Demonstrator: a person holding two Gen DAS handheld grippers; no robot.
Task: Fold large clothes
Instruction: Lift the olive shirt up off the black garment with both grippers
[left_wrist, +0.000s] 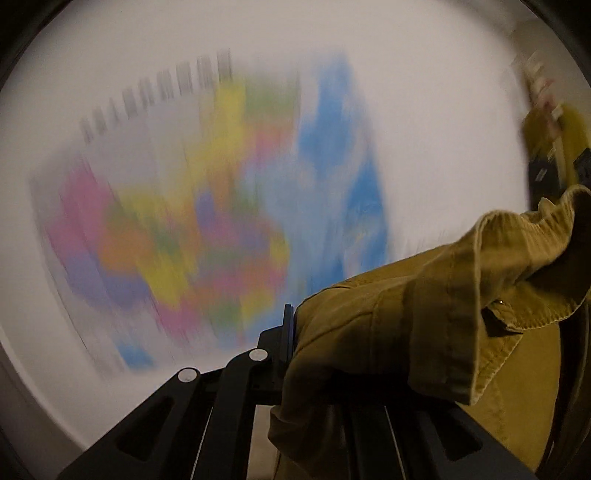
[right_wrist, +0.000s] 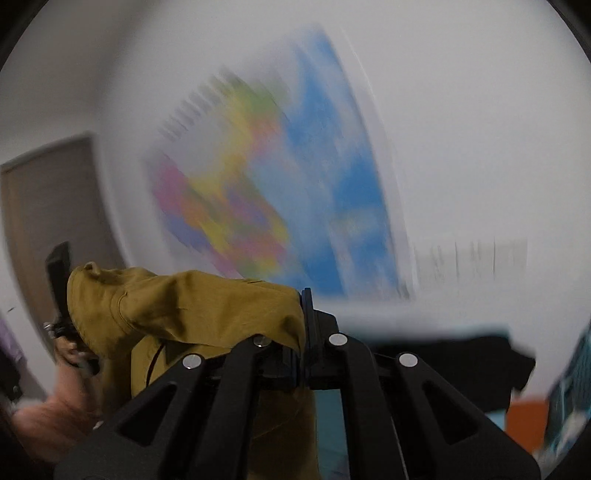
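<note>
A mustard-yellow garment (left_wrist: 399, 328) hangs in the air, stretched between both grippers. My left gripper (left_wrist: 291, 339) is shut on one edge of it; the cloth drapes over its right finger and hides it. My right gripper (right_wrist: 304, 332) is shut on another edge of the garment (right_wrist: 177, 306), which bunches over its left finger and hangs down below. In the right wrist view the other gripper (right_wrist: 59, 288) and the hand holding it show at far left. In the left wrist view the right hand (left_wrist: 546, 122) shows blurred at the far right edge.
Both cameras face a white wall with a blurred colourful map poster (left_wrist: 207, 206), which also shows in the right wrist view (right_wrist: 273, 184). A brown door (right_wrist: 48, 214) is at left. A dark cloth (right_wrist: 480, 362) and an orange object (right_wrist: 524, 424) lie low at right.
</note>
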